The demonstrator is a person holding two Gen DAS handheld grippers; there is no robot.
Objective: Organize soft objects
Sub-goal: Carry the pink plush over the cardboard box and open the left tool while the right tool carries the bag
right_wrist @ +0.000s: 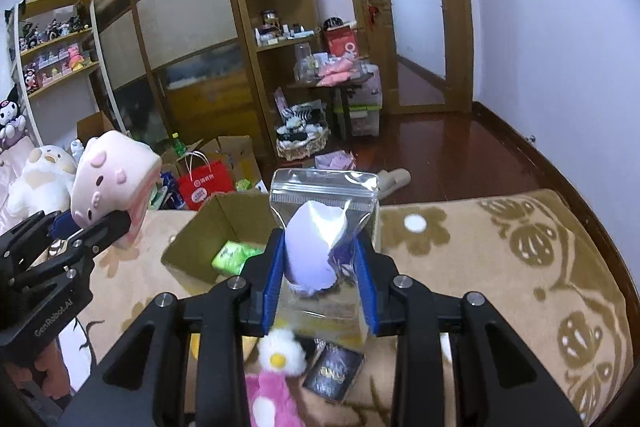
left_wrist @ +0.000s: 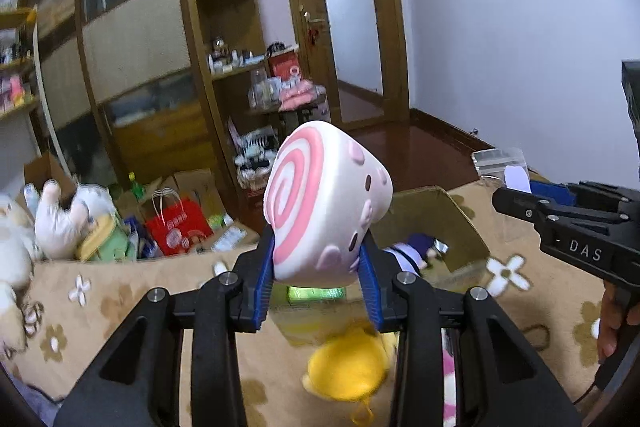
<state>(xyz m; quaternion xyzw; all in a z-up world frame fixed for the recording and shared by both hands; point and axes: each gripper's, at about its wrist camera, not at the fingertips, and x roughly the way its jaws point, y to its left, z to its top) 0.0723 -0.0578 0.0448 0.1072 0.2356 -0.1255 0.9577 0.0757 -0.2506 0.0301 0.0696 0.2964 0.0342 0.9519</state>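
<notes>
My left tongs (left_wrist: 318,267) grip a pink-and-white swirl plush (left_wrist: 326,205), clamped between the blue pads (left_wrist: 264,275) at its lower edge, lifted over the near rim of the cardboard box (left_wrist: 460,223). In the right wrist view the same plush sits off to the left, above the box's left side.

My right tongs (right_wrist: 322,283) are closed on a clear zip bag (right_wrist: 324,203) with a lilac soft piece (right_wrist: 310,251) inside, held upright just above the box's near right corner.

The box stands open on a beige flower-pattern blanket (right_wrist: 500,267). Inside: a green packet (right_wrist: 234,255) at the bottom in the right view, and a purple-and-white doll (left_wrist: 412,253) seen from the left view. Flaps stand up on the far side and the left.

Under the tongs on the blanket: a yellow plush (left_wrist: 346,367), blurred, a pink plush with a white head (right_wrist: 276,359), and a small dark packet (right_wrist: 334,373) just beside it.

Past the blanket's far edge, on the floor: a red paper bag (right_wrist: 206,183), open cartons, a basket of socks or small toys (right_wrist: 302,141); hard to tell which. White and cream plush toys (right_wrist: 38,179) are piled far left. Behind are a wooden wardrobe (right_wrist: 176,15), corner shelves and a door (right_wrist: 416,7).
</notes>
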